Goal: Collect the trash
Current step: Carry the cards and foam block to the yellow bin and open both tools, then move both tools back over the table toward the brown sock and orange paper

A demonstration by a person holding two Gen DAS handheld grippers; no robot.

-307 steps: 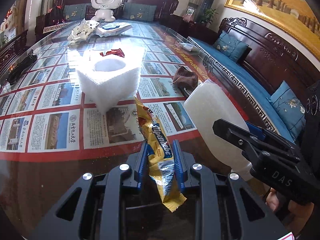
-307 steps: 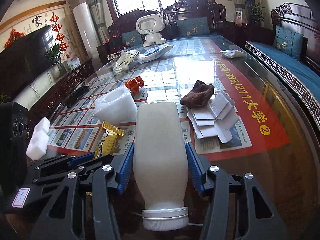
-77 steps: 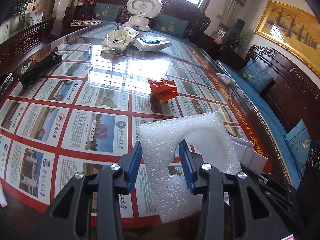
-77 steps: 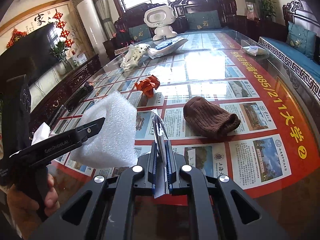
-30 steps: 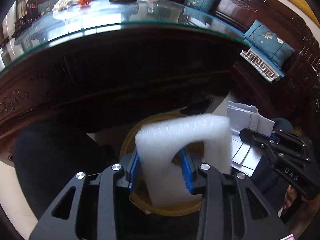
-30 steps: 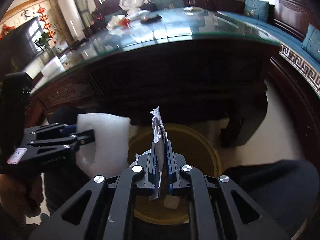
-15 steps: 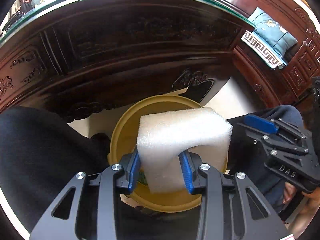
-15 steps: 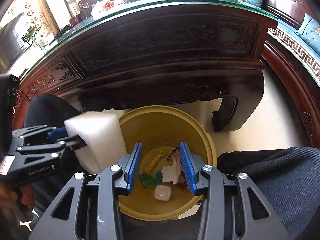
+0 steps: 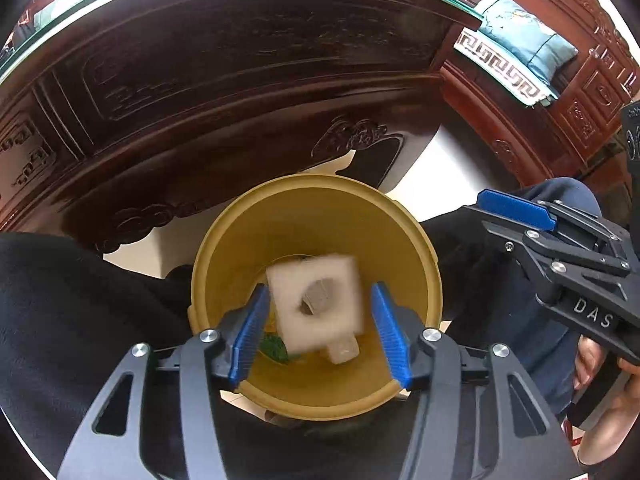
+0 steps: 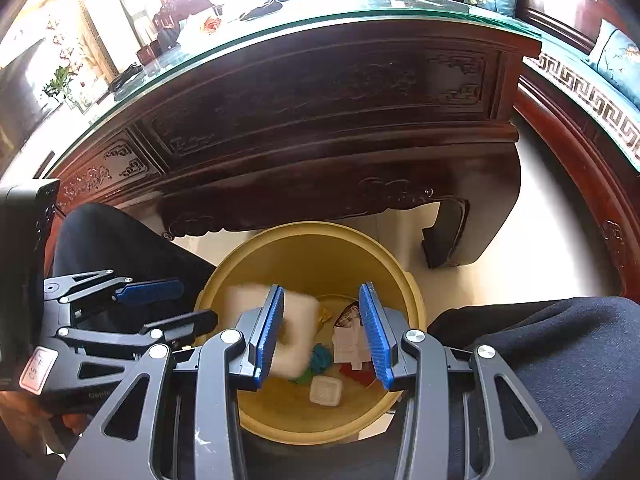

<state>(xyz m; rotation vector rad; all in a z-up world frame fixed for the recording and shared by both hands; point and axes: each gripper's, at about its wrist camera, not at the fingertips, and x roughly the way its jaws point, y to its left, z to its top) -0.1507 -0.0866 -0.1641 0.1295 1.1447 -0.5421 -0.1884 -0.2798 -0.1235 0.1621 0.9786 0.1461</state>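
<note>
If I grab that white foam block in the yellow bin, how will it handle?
The white foam block looks porous and hollowed through the middle, so it is probably very light and squashy. Its blurred edges suggest it tumbles easily inside the yellow bin; blocky sides should not roll.

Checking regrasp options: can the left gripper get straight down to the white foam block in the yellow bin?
Probably yes. The left gripper is open, directly above the round yellow plastic bin, and the white foam block with a hole shows between its fingers, topmost on the trash. The right gripper sits off to the side.
</note>
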